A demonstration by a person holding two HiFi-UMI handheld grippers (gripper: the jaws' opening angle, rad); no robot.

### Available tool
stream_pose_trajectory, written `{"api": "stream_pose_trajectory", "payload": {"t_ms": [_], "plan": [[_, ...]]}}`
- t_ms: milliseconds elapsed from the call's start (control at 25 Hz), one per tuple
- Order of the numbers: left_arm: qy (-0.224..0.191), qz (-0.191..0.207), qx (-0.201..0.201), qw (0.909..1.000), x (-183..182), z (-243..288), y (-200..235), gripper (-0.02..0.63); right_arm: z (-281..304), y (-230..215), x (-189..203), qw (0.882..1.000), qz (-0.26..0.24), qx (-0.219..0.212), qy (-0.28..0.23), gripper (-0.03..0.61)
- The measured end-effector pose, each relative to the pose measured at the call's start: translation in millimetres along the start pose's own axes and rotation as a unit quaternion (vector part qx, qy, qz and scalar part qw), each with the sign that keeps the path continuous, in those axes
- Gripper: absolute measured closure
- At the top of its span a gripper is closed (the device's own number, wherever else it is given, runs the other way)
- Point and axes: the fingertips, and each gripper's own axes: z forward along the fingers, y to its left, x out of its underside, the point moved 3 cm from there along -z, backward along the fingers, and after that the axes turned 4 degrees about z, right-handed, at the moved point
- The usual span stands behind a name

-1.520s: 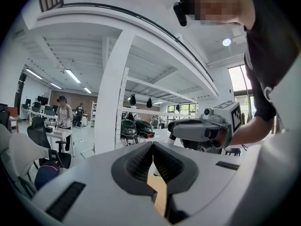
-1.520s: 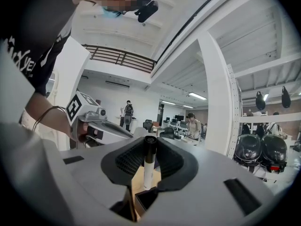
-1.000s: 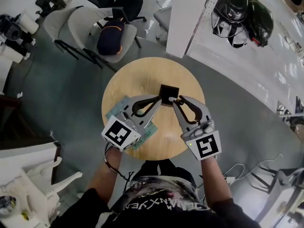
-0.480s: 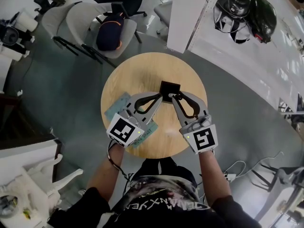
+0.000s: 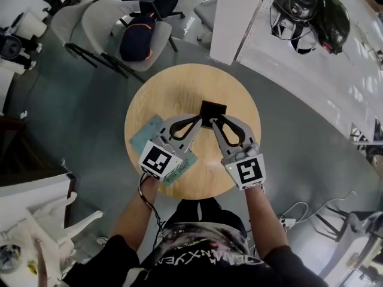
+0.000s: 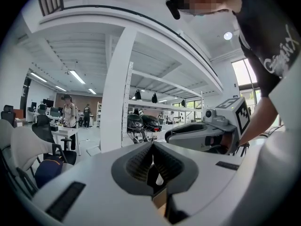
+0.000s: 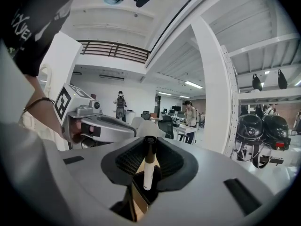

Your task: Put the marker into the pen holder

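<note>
Centrally, a round table (image 5: 173,94) bears the holder (image 5: 213,109). Right gripper (image 5: 213,123) clamps the marker (image 7: 148,168). Left gripper (image 5: 201,122) is closed, with chairs (image 5: 114,23) beyond.

The right tool (image 5: 215,123) has carried the marker (image 7: 148,166), seemingly, closer over the pen holder (image 5: 213,107).
</note>
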Motion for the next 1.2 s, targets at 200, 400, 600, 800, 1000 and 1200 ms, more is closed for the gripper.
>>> {"api": "stream_pose_trajectory", "payload": {"t_ms": [200,400,600,800,1000,1200], "plan": [[0.012,-0.001,-0.004,0.9999,15.1,5.4,1.8,0.594,6.0,-2.4,14.9,1.000,0.013,0.005,0.006,0.500],[0.020,-0.013,-0.008,0.9997,30.3,12.0,4.5,0.594,12.7,-7.4,30.6,1.000,0.019,0.010,0.013,0.500],[0.025,-0.030,-0.020,0.9990,46.1,15.5,10.7,0.594,19.8,-7.5,45.8,0.999,0.023,0.008,0.022,0.500],[0.030,-0.035,-0.022,0.9987,54.0,18.2,11.6,0.594,24.2,-9.1,59.3,0.999,0.024,0.014,0.031,0.500],[0.033,-0.036,-0.020,0.9986,57.2,19.5,12.1,0.594,27.8,-8.1,70.3,0.998,0.026,0.019,0.052,0.500],[0.034,-0.034,-0.019,0.9987,58.9,22.6,11.6,0.594,27.9,-10.7,82.7,0.996,0.031,0.025,0.074,0.500]]}}
